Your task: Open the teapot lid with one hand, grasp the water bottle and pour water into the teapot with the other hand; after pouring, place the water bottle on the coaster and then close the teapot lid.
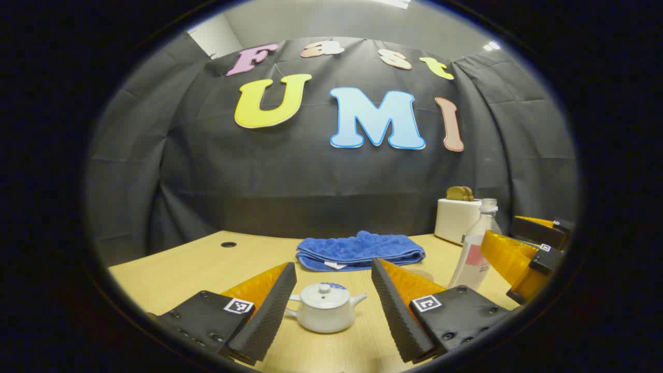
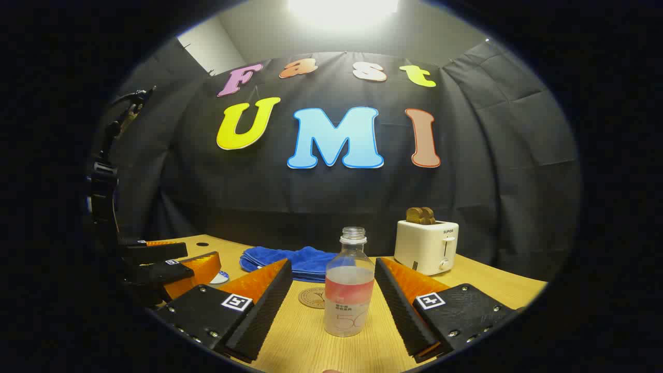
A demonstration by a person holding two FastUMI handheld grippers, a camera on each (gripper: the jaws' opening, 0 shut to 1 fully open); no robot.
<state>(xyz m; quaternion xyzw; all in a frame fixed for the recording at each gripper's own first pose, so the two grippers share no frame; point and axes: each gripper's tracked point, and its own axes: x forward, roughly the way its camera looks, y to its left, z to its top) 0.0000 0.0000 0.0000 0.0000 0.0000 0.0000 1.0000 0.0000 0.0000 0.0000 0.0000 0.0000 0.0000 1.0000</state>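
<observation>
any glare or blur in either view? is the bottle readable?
Right gripper view: the ceiling light blows out to white; the water bottle is sharp, its water level plain. Left gripper view: evenly lit; the teapot is sharp. Both bow straight edges near the rim.

A black cloth wall [image 2: 492,155] is hanging in creases and folds across the whole far side, ahead of both grippers, and is curving round to either flank. Above it a pale ceiling [image 2: 414,26] is showing, with a bright ceiling light [image 2: 342,9] glaring overhead in the right gripper view. A white room wall [image 1: 217,36] is meeting the cloth at the upper left. Below, a light wooden table [image 1: 207,264] is running up to the cloth, with a round cable hole [image 1: 228,244] sitting ahead and to the left.
</observation>
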